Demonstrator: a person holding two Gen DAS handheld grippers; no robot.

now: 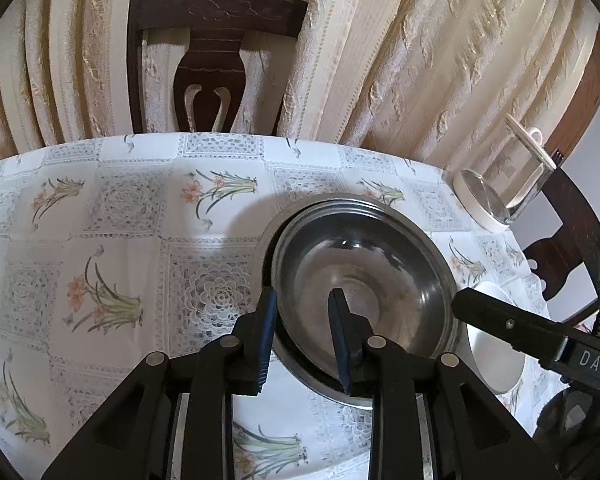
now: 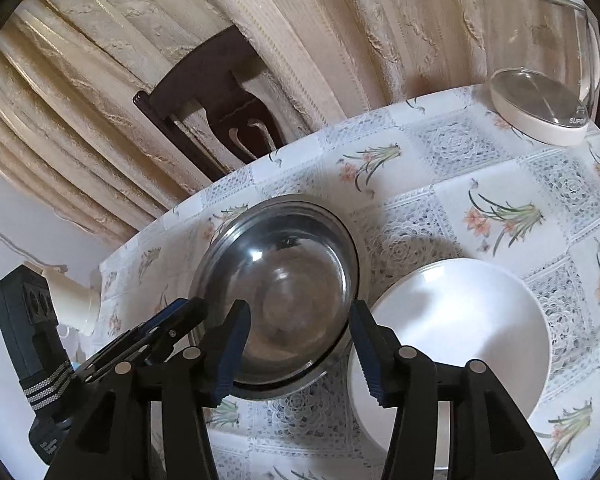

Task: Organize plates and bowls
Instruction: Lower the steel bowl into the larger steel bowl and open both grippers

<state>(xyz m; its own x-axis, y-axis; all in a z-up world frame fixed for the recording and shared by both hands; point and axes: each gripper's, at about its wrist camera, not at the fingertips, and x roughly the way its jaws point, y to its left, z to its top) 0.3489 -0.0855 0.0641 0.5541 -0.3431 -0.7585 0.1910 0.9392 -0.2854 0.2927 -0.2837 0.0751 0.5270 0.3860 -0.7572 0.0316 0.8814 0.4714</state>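
**Steel bowls stacked, both tongs around the rims**

The steel bowl [image 1: 364,280], round, polished and mirror-bright, sat nested in a second steel bowl whose ringed rim showed behind it, near the middle of the table [image 1: 100,208]. Your left gripper [image 1: 302,312] straddled its near-left rim, one ribbed blue pad outside and one inside; the jaws stood narrowly parted, and whether the pads pressed the metal cannot be told. Your right gripper [image 2: 300,322] hung over the bowl's near-right edge with its jaws spread wider, pads clear of the rim. Just beside the steel, on the right, lay a smooth, matte white bowl [image 2: 460,320], shallow and wide. Under everything stretched a glossy tablecloth printed with lace squares and orange lilies. Farther back stood a clear glass kettle [image 2: 540,80] on a white base, a dark carved wooden chair [image 1: 212,56], and cream embossed curtains [image 1: 380,60].
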